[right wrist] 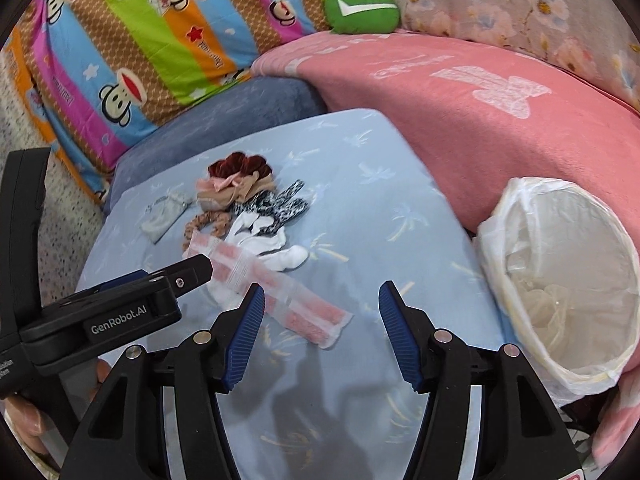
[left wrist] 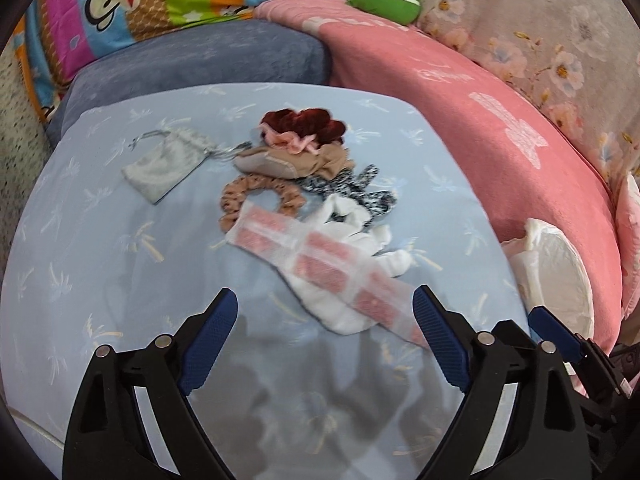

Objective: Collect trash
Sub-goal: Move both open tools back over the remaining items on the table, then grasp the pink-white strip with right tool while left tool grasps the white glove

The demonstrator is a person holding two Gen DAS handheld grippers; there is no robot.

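Note:
A clear plastic wrapper with pink blocks (left wrist: 320, 264) (right wrist: 280, 292) lies on the light blue cushion (left wrist: 120, 280) (right wrist: 380, 220), over a white sock (left wrist: 360, 240) (right wrist: 276, 248). Behind it lie a brown scrunchie (left wrist: 240, 196), a black-and-white fabric piece (left wrist: 352, 188), a dark red scrunchie (left wrist: 308, 122) and a grey pouch (left wrist: 164, 164). My left gripper (left wrist: 324, 320) is open, just in front of the wrapper. My right gripper (right wrist: 322, 312) is open, the wrapper's near end between its fingers. A white-lined bin (right wrist: 560, 280) (left wrist: 556, 264) sits at the right.
A pink blanket (left wrist: 480, 120) (right wrist: 480, 112) rises behind and right of the cushion. A striped monkey-print pillow (right wrist: 140, 40), a green plush (right wrist: 360, 10) and a floral cover (left wrist: 540, 20) lie at the back. The left gripper's body (right wrist: 100, 320) is at the right view's left.

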